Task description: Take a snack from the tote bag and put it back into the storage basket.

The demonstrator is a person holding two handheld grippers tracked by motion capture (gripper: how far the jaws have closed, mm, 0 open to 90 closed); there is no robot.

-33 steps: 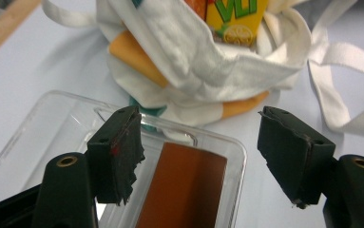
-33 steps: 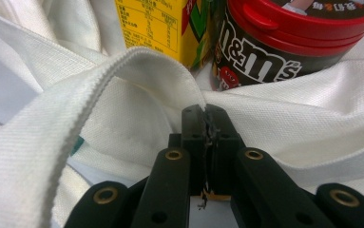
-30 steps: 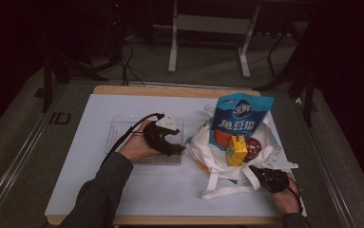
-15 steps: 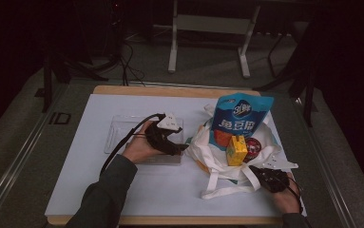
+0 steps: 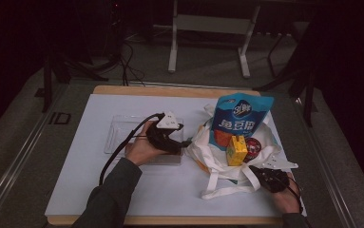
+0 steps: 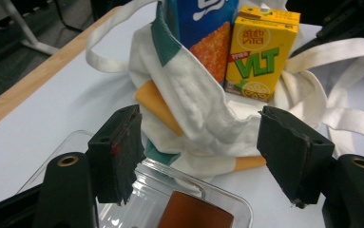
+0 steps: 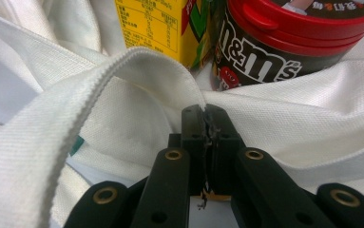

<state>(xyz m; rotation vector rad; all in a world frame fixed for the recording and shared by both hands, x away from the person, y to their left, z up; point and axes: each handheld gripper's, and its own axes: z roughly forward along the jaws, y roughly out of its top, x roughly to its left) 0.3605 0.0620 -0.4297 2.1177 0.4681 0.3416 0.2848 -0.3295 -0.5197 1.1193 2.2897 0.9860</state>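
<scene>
A white cloth bag (image 5: 207, 151) with green trim lies open on the table's right half. On it stand a blue snack pouch (image 5: 239, 119), a yellow drink carton (image 5: 236, 151) and a red-lidded M&M's tub (image 5: 253, 147). My left gripper (image 5: 183, 142) is open, its jaws wide apart in front of the bag's folded edge (image 6: 194, 109), and touches nothing. In the left gripper view the carton (image 6: 261, 52) and pouch (image 6: 203, 28) stand behind that edge. My right gripper (image 7: 204, 113) is shut on a fold of the bag's cloth (image 7: 274, 123), just below the tub (image 7: 293, 42) and carton (image 7: 156, 23).
A clear plastic tray (image 5: 118, 135) lies under my left hand; its corner (image 6: 170, 185) holds a brown flat piece (image 6: 196, 214). A bag strap (image 7: 70, 118) loops over my right gripper's left side. The wooden table edge (image 5: 170, 90) runs along the far side.
</scene>
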